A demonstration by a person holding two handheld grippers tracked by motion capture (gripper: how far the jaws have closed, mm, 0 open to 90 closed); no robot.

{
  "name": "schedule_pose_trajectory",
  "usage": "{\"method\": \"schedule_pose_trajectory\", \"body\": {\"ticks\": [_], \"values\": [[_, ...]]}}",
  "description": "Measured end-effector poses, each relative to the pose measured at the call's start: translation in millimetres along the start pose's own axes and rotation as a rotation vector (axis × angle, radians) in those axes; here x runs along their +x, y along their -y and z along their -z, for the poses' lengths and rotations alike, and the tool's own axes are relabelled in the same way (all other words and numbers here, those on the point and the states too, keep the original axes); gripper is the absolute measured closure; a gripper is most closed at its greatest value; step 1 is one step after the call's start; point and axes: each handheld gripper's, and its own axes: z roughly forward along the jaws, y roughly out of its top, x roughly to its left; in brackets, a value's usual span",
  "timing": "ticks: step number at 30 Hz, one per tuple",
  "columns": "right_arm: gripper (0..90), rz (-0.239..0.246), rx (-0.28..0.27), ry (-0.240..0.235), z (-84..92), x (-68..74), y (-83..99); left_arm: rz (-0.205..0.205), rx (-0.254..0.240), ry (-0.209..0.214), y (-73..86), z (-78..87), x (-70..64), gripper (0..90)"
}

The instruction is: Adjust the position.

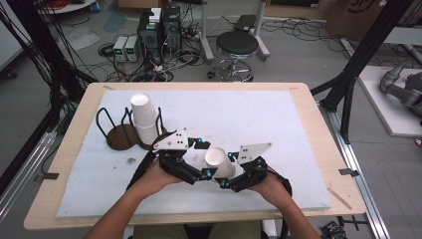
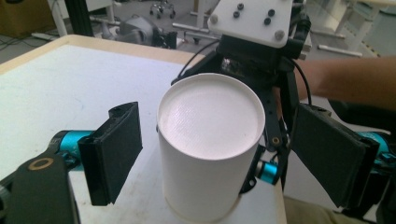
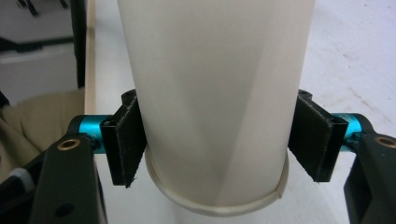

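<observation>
A white paper cup (image 1: 219, 162), turned upside down so that its flat base faces up and its rolled rim faces down, sits between the two hand-held grippers near the front edge of the white-covered wooden table (image 1: 278, 119). The right gripper (image 1: 225, 182) is clamped on it: in the right gripper view its two black padded jaws press against opposite sides of the cup's wall (image 3: 215, 93) just above the rolled rim, and the cup runs up between them out of the top of the picture. The left gripper (image 1: 205, 174) has let go; in the left gripper view its jaws stand wide on either side of the cup (image 2: 210, 140) with clear gaps between the pads and the paper (the textured base is seen almost from above there), and no earlier look is needed to see that nothing is held. Behind the cup in that view stands the right gripper with its pale three-cornered plate (image 2: 252, 18) and the person's forearm (image 2: 350, 81). Further back on the left of the table, a stack of white paper cups (image 1: 143, 117), also upside down, rests in a dark round wire-framed cup holder (image 1: 119, 134), well apart from the cup in hand. The person's two hands (image 1: 159, 177) come in from the bottom edge of the high view.
</observation>
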Motion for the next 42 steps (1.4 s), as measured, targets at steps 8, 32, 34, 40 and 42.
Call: {"method": "schedule_pose_trajectory", "body": {"ticks": [8, 32, 34, 40, 42], "values": [[27.9, 0.095, 0.102, 0.016, 11.8, -1.3, -23.5, -0.01, 0.005, -0.004, 1.9, 6.5, 0.7, 16.7], [27.7, 0.259, 0.366, 0.042, -3.3, 8.1, -55.4, -0.013, 0.115, 0.023, 6.7, -2.3, 2.1, 19.4], [27.7, 0.261, 0.375, 0.034, -5.7, 9.9, -55.4, -0.012, 0.127, 0.028, 7.4, -3.8, 1.9, 20.5], [27.7, 0.274, 0.415, 0.041, -9.9, 12.7, -55.1, -0.019, 0.161, 0.041, 9.1, -6.9, 2.1, 24.7], [27.7, 0.272, 0.43, 0.042, -11.1, 13.1, -54.6, -0.017, 0.173, 0.038, 9.7, -7.8, 2.5, 26.8]]}}
